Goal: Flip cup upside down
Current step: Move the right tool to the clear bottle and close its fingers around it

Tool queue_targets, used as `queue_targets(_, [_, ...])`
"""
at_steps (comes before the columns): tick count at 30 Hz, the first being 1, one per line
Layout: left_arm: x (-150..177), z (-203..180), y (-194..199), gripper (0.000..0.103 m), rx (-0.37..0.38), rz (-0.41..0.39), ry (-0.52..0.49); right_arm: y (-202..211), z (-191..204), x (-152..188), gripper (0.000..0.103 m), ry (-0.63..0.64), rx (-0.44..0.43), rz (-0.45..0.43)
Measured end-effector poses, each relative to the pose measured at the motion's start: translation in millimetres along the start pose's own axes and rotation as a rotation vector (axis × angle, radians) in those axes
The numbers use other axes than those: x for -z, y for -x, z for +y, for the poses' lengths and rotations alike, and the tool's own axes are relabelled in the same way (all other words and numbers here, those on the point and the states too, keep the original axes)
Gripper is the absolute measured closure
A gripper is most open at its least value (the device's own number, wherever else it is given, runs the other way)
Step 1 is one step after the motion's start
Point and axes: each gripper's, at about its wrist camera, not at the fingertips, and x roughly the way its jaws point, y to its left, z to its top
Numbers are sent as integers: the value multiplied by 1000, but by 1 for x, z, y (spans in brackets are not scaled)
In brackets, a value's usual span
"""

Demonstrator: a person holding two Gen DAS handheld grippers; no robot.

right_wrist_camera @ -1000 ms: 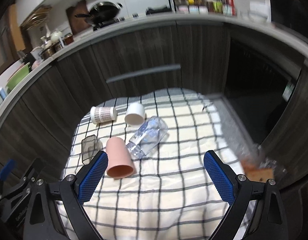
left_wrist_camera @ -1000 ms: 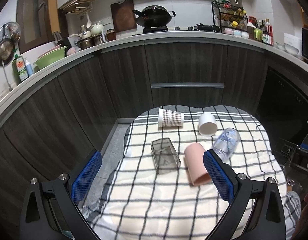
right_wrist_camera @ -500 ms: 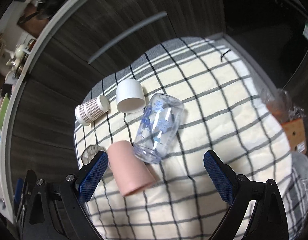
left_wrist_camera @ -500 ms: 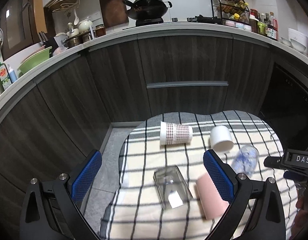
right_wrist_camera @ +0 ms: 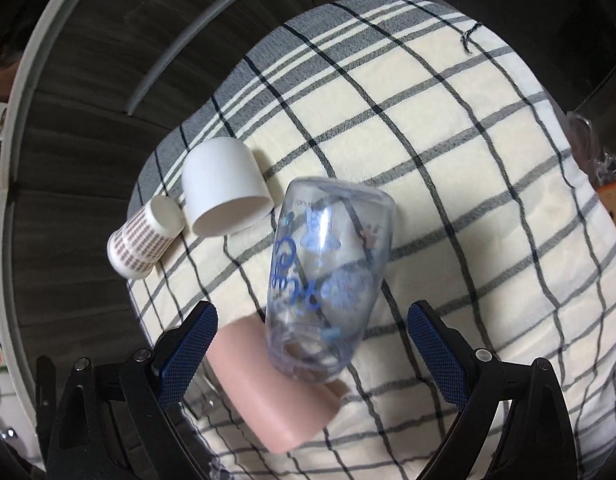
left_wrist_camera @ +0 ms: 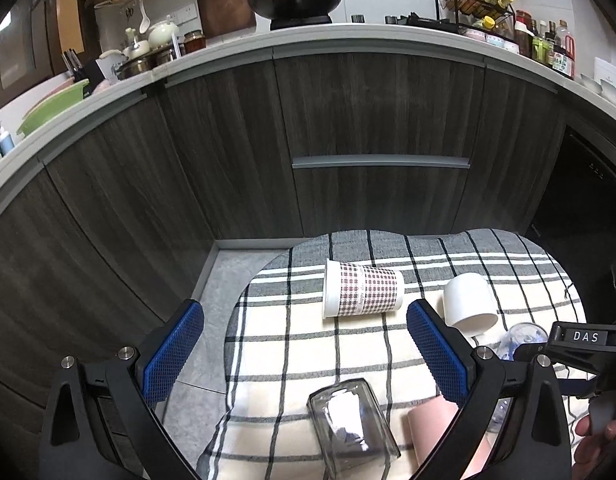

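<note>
Progress: nil. Left gripper (left_wrist_camera: 303,344) gapes empty above the cloth (right_wrist_camera: 468,184). Checked cup (right_wrist_camera: 141,240), white cup (right_wrist_camera: 223,192), pink cup (right_wrist_camera: 267,396) and printed glass (right_wrist_camera: 328,280) all lie sideways. Right gripper (right_wrist_camera: 312,344), jaws wide, straddles the glass untouched; grasp and inversion remain.

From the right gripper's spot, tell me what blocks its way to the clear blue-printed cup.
Nothing visible does. The right gripper is open, and the clear blue-printed cup lies on its side between the fingers, leaning against the pink cup.
</note>
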Motion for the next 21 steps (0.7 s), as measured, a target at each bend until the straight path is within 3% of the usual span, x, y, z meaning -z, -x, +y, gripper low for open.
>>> queue_targets(11, [1, -1, -32, 0, -4, 33, -2, -27, 4, -28, 17, -38, 36, 14])
queue_targets(16, [4, -3, -37, 0, 3, 45, -1, -41, 4, -32, 30, -41, 67, 38])
queue_targets(21, [8, -5, -37, 0, 7, 56, -1, -45, 4, -32, 31, -10, 69, 27])
